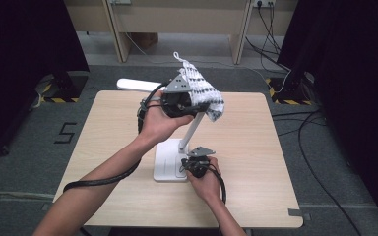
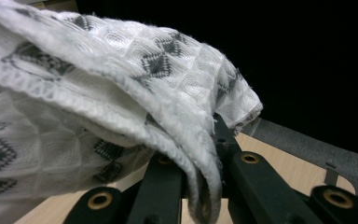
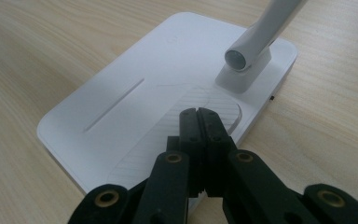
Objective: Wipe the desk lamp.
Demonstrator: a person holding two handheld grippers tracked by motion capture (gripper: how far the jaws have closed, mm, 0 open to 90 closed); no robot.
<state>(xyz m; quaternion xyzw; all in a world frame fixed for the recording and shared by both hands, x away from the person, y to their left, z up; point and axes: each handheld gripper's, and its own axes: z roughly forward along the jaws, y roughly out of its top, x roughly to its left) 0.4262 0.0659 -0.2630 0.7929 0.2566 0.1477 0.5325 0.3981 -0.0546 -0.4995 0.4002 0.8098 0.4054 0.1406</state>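
A light wooden table (image 1: pixel 256 162) stands on grey floor (image 1: pixel 29 142); a white desk lamp (image 1: pixel 170 162) rests flat on its base near the table's middle

Your left gripper (image 1: pixel 189 101) and right gripper (image 1: pixel 195 164) were black, each topped by a grey three-cornered plate. Brass-ringed screws dotted the jaws. Black cables trailed along your bare forearms

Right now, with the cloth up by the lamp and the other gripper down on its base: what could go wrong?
1. The left gripper pinches just a fold of the patterned cloth; most hangs loose and could snag the lamp arm or slip free.
2. The right gripper, fingers shut, rests only its tips on the lamp base. A sideways push from wiping may slide or tilt the lamp.
3. The loose cloth hides much of the left gripper's view.
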